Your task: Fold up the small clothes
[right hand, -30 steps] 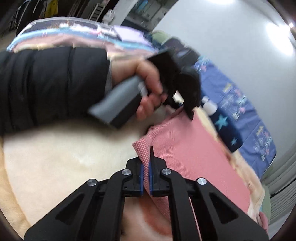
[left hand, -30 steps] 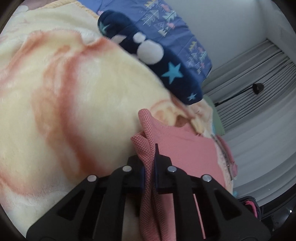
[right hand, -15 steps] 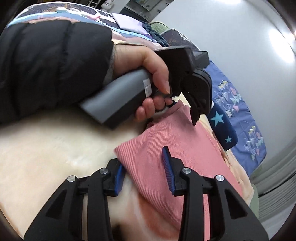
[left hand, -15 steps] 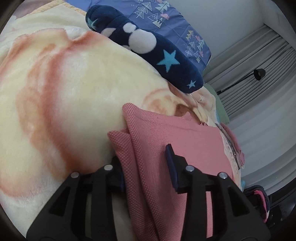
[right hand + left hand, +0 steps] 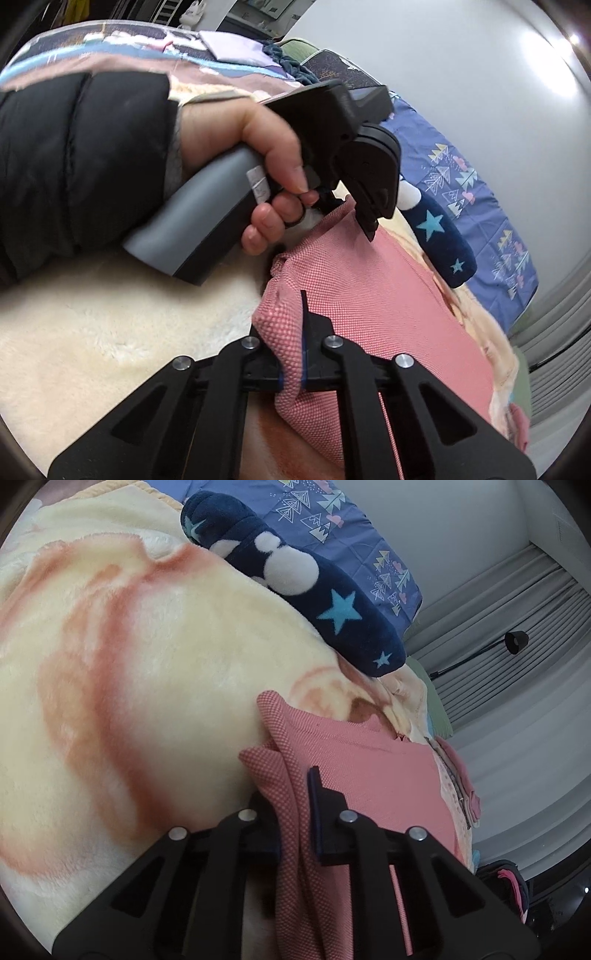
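Observation:
A pink textured garment (image 5: 369, 768) lies on a cream and orange fleece blanket (image 5: 147, 664). My left gripper (image 5: 293, 797) has a bunched fold of the garment's edge between its jaws, which are closing with the pads pressing on the cloth. In the right wrist view the same pink garment (image 5: 369, 288) spreads toward the right, and my right gripper (image 5: 288, 332) is shut on its near corner. Beyond it a person's hand (image 5: 229, 136) in a black sleeve (image 5: 74, 147) holds the left gripper (image 5: 369, 221), tips down on the garment's far edge.
A navy plush cushion (image 5: 314, 590) with stars and white dots lies on the blanket behind the garment. A blue printed quilt (image 5: 351, 535) sits past it. Grey curtains (image 5: 517, 720) and a black lamp (image 5: 515, 642) stand at right. More folded clothes (image 5: 229, 48) lie far back.
Both grippers opened over the pink garment half a second ago and have closed on its fabric again. The right gripper shifted a little and now pinches a thicker bunch of cloth.

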`<control>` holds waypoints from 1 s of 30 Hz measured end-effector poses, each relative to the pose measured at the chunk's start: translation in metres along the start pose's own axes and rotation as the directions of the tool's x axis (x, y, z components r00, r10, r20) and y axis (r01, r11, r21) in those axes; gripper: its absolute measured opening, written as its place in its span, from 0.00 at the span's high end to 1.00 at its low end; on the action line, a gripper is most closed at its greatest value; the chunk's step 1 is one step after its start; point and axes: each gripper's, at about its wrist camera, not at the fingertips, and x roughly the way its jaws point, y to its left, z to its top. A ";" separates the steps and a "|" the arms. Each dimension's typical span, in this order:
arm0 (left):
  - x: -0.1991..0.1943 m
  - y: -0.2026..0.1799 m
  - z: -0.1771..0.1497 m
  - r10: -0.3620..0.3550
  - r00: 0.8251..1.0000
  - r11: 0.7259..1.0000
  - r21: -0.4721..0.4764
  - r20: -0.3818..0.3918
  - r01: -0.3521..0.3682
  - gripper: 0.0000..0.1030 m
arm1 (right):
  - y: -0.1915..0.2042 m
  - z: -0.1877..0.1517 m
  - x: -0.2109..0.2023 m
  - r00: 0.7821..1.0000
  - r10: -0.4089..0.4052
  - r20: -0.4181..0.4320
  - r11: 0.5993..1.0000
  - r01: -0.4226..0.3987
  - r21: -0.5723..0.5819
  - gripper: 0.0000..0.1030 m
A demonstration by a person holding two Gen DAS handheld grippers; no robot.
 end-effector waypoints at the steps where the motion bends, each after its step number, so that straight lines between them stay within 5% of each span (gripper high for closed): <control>1: -0.001 -0.002 0.001 0.005 1.000 1.000 0.005 0.005 -0.005 0.89 | -0.006 0.001 -0.002 1.000 0.011 0.007 1.000 -0.011 0.024 0.95; 10: -0.010 -0.038 0.007 0.080 0.996 0.992 0.095 0.046 -0.084 0.89 | -0.059 -0.003 -0.031 0.994 0.088 0.060 0.959 -0.101 0.263 0.96; 20: -0.010 -0.112 0.015 0.132 0.989 0.964 0.222 0.068 -0.144 0.91 | -0.100 -0.022 -0.059 0.992 0.066 0.111 0.909 -0.106 0.404 0.96; 30: 0.000 -0.165 0.011 0.145 0.985 0.950 0.266 0.093 -0.165 0.91 | -0.157 -0.069 -0.079 0.987 0.070 0.145 0.810 -0.140 0.569 0.96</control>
